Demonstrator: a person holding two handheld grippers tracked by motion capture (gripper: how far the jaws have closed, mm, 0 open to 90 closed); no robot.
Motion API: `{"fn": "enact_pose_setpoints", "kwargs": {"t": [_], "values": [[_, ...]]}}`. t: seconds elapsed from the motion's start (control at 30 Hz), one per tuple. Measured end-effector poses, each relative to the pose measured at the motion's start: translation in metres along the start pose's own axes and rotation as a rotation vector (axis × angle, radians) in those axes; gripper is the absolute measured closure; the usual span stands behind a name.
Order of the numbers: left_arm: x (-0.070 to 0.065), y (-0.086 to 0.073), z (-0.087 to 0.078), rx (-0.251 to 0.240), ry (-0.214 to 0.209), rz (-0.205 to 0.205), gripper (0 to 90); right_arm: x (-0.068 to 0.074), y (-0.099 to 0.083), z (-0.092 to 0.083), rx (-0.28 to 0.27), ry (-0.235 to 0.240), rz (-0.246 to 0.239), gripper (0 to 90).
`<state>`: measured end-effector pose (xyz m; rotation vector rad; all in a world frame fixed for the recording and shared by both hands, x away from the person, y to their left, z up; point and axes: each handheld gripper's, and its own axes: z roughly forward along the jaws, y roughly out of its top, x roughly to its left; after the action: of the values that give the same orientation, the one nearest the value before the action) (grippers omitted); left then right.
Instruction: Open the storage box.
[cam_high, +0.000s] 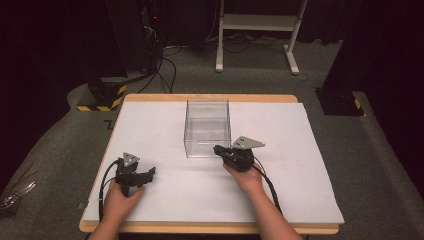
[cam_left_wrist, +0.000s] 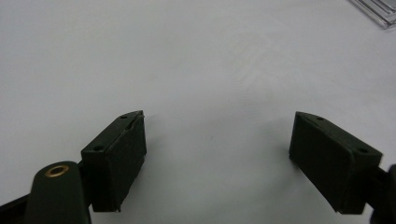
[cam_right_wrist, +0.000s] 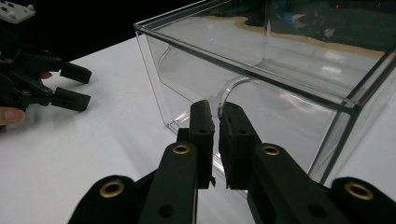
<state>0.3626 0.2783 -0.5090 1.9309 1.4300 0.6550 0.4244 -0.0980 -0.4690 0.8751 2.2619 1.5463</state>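
Note:
A clear plastic box (cam_high: 207, 127) stands open-topped and empty at the middle of the white board (cam_high: 300, 165). My right gripper (cam_high: 218, 150) sits just in front of the box's near right corner. In the right gripper view its jaws (cam_right_wrist: 217, 109) are shut with only a thin slit between them, nothing held, pointing at the box wall (cam_right_wrist: 280, 93). My left gripper (cam_high: 150, 173) rests low at the board's near left, apart from the box. Its jaws (cam_left_wrist: 217, 154) stand wide open over bare white surface. The left gripper (cam_right_wrist: 74, 86) is also seen open at the left of the right gripper view.
The board lies on a wooden table (cam_high: 210, 98). A corner of the box (cam_left_wrist: 378, 9) shows in the left gripper view. Behind the table are a white desk frame (cam_high: 260, 22), floor cables (cam_high: 165, 70) and a yellow-black striped base (cam_high: 102, 97).

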Motion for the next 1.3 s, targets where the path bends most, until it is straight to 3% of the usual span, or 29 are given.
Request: {"fn": "enact_pose_setpoints", "kwargs": {"t": [0.43,0.63,0.73,1.3], "values": [[0.000,0.000,0.000,0.000,0.000,-0.001,19.0,0.007,-0.005,-0.008,-0.006,0.009,-0.010,84.7],[0.000,0.000,0.000,0.002,-0.002,-0.002,18.9,0.003,-0.004,0.000,0.003,0.045,0.008,74.6],[0.000,0.000,0.000,-0.001,-0.002,-0.005,18.9,0.003,-0.002,0.002,-0.003,0.067,0.004,76.5],[0.000,0.000,0.000,0.004,-0.002,-0.001,18.9,0.012,-0.006,-0.009,0.003,0.091,-0.025,80.4]]}}
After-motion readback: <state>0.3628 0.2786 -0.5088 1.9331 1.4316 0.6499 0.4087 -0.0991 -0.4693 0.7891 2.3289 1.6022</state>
